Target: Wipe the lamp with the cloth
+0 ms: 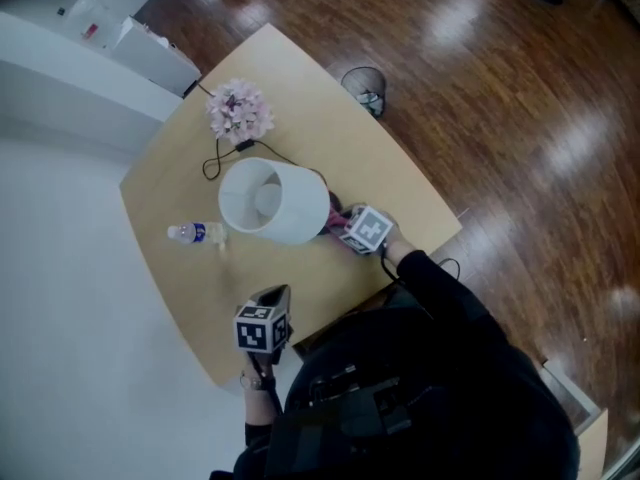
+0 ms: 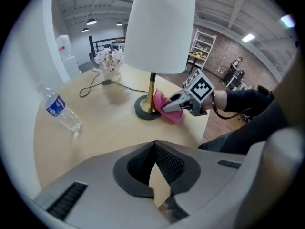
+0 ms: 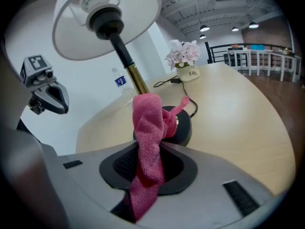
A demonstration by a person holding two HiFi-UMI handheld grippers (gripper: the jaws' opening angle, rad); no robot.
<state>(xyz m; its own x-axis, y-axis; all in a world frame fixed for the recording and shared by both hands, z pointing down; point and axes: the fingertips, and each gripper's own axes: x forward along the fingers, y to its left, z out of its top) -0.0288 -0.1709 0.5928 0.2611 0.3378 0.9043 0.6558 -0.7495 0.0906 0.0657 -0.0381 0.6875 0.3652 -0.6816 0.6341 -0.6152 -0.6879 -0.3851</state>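
Head view looked down on a pale wooden table (image 1: 400, 183); by its near edge, closest to the person, the left gripper (image 2: 155, 149) hung over the bare wood; its tongs were pressed together with nothing in them; a bit further along that same edge, toward the table's right corner, the right gripper (image 3: 147, 154) pinched a pink cloth (image 3: 148, 123); the cloth stuck up out of the tongs in a bunch, and its front end lay against the round black foot (image 3: 185, 127) of the lamp (image 2: 157, 37), just beside the gold stem (image 3: 138, 82); the lamp stood upright near the middle of the table, with its big white shade (image 1: 275, 200) above the cloth; toward the table's left edge a small water bottle (image 1: 197, 233) lay on its side, apart from the lamp; a black cord (image 1: 243, 145) ran from the lamp's foot toward the far side; there, near the far corner, stood a bunch of pale pink flowers (image 1: 240, 111); past the table's far right edge a dark bin (image 1: 365, 83) sat on the brown wooden floor (image 1: 500, 88).
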